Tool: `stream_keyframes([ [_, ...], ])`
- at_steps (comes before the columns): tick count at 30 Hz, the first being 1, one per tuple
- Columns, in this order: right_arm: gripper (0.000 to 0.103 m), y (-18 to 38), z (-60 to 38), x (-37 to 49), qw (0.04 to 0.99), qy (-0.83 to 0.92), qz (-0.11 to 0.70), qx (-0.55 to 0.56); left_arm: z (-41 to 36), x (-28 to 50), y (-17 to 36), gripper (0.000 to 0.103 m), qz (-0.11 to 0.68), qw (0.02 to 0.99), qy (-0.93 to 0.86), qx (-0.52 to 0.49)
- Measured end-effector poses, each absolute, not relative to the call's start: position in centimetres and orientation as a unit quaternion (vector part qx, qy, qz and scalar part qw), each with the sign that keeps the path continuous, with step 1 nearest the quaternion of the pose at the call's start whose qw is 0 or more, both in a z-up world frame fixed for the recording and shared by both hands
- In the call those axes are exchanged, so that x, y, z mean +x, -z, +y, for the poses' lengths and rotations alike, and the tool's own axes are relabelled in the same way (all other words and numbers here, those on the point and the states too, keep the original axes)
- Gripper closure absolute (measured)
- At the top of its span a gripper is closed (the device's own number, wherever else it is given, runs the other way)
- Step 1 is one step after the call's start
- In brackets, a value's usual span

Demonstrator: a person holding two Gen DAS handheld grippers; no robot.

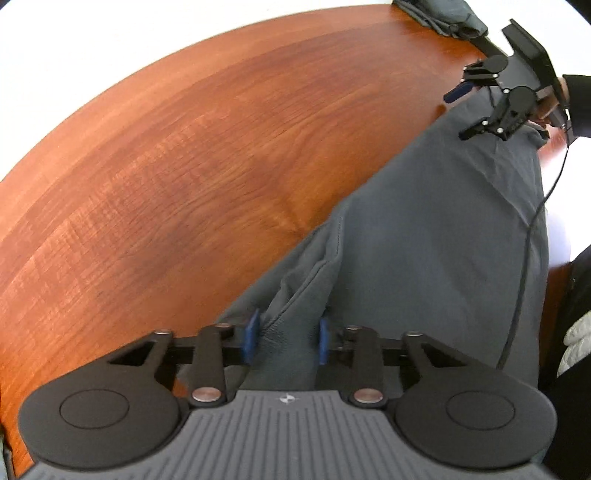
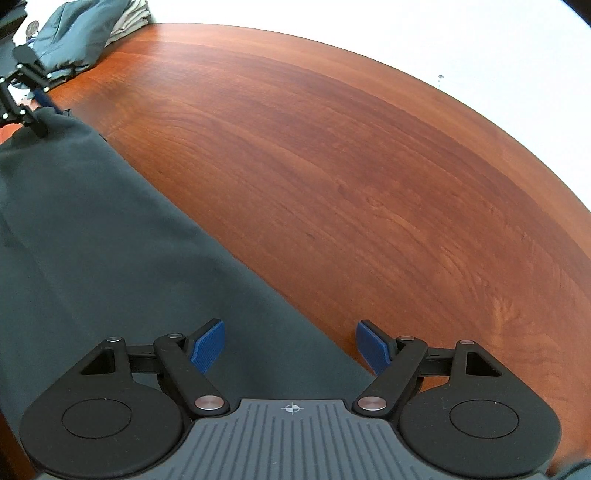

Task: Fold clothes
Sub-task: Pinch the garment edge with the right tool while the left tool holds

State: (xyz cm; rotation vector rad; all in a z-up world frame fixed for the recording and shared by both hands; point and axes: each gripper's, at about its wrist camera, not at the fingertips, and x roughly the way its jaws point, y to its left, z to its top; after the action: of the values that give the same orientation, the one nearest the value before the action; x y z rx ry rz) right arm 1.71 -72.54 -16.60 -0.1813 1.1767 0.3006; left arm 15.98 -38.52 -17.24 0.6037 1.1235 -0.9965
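The grey garment lies stretched across the reddish wooden counter, running from 6 o'clock toward 1 o'clock in the left wrist view. The left claw pinches a bunched fold of it between its blue pads. The right claw stands spread over the garment's edge, gripping nothing; more clothes are piled at 11 o'clock.

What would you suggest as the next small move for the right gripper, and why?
Probably close the right gripper on the garment edge beneath it. Its jaws stand wide open over the cloth's border on the table, while the left gripper already has a bunched fold between its pads, so both ends could then lift together.
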Motion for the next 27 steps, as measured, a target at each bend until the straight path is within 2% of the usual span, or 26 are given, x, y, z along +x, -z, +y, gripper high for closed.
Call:
stream_keyframes([
  [4,0.023,16.3,-72.3,0.8,0.822,-0.140,0.544,-0.088,-38.3,13.5,16.3,0.081,0.482,0.710,0.436,0.271],
  [12,0.023,15.3,-71.8,-1.6,0.832,-0.147,0.525,-0.104,-38.2,7.1,12.8,0.087,0.404,0.776,0.408,0.260],
  [27,0.022,14.5,-67.9,0.6,0.804,-0.276,0.485,-0.207,-36.1,-2.7,7.3,0.088,0.348,0.855,0.349,0.163],
])
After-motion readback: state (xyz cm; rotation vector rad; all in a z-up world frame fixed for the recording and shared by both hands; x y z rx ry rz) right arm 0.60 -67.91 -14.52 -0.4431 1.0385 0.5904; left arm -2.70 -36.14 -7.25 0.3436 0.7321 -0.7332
